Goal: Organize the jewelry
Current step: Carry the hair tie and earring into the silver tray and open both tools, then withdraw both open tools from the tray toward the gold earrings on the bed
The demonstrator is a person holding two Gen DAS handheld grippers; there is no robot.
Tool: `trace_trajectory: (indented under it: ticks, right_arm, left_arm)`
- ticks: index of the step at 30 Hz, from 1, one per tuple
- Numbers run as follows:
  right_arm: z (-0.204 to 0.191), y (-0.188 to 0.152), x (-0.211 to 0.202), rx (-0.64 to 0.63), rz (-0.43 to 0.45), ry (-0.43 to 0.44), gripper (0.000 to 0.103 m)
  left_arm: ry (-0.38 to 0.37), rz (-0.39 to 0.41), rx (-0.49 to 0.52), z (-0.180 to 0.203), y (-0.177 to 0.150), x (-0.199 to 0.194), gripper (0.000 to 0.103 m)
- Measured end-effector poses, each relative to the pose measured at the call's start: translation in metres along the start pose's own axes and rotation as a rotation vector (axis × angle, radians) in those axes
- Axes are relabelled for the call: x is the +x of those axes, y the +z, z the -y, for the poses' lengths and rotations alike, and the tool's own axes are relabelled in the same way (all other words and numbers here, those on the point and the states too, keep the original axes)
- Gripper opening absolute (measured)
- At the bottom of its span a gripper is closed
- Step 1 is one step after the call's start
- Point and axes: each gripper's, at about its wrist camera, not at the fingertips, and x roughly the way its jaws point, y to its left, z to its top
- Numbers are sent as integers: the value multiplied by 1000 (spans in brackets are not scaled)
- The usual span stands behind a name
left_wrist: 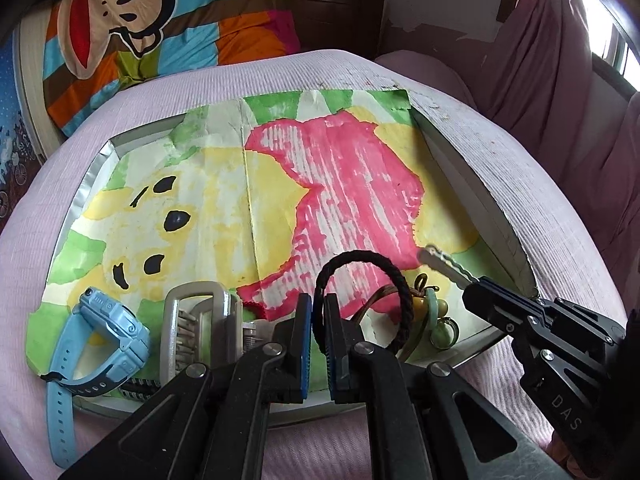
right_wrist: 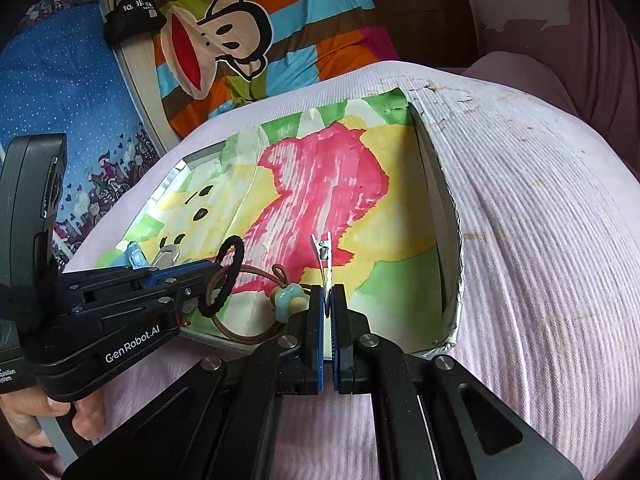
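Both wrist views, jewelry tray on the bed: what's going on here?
A person holds two grippers over a tray lined with a painted paper. The left gripper is shut on a black braided hair tie; the right gripper is shut on a silver alligator hair clip. A brown cord bracelet with green beads, a blue kids' smartwatch and a metal belt buckle lie in the tray.

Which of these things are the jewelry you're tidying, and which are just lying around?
Part of the tidying:
- black hair tie, held in the left tool
- silver hair clip, held in the right tool
- brown cord bracelet with a green bead
- blue watch
- tray with the painted paper

Just lying around:
- monkey blanket
- pink bedsheet
- black bag
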Motion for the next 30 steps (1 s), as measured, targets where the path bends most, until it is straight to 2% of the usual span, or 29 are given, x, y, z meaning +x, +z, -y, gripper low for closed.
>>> trace_trajectory:
  ticks: [2,5,10,13,15,19,20,22,26,27,29,30]
  right_arm:
    - [0,0,-1,-1,10,-10,3]
    - [2,-4,-9,0,44,-13,3]
    - [4,-11,-20,-3,101,-21,4]
    - [5,-14,-30,-7,144,-18,4]
    - [6,-15,-38,-11,175,-20,4]
    - [6,-20,-55,-24,231,-22,4]
    - [6,-22,-61,-27,247,-23,5]
    - [5,-26,-70,-32,279,-23,9]
    - [0,-35,-90,-45,346,-14,34]
    - [-2,-39,-95,-52,364,-15,37]
    - [-7,-45,-105,-65,396,-15,40]
    - [-9,-48,-110,-69,411,-19,48]
  left_arm:
    - [-5,18,-10,-2,-2,-3,7]
    - [-4,36,-16,-3,-5,-7,17]
    - [-27,88,-28,-4,-11,-21,20]
    - [-31,143,-34,-5,-17,-36,33]
    - [-37,185,-51,-8,-21,-46,47]
    - [-2,260,-55,-14,-30,-65,53]
    - [8,278,-57,-16,-33,-69,58]
    - [20,317,-72,-20,-40,-78,68]
    - [13,376,-112,-33,-53,-93,86]
    - [10,388,-128,-37,-58,-96,93]
    - [0,416,-162,-46,-67,-102,99]
    - [-5,429,-174,-50,-71,-105,102]
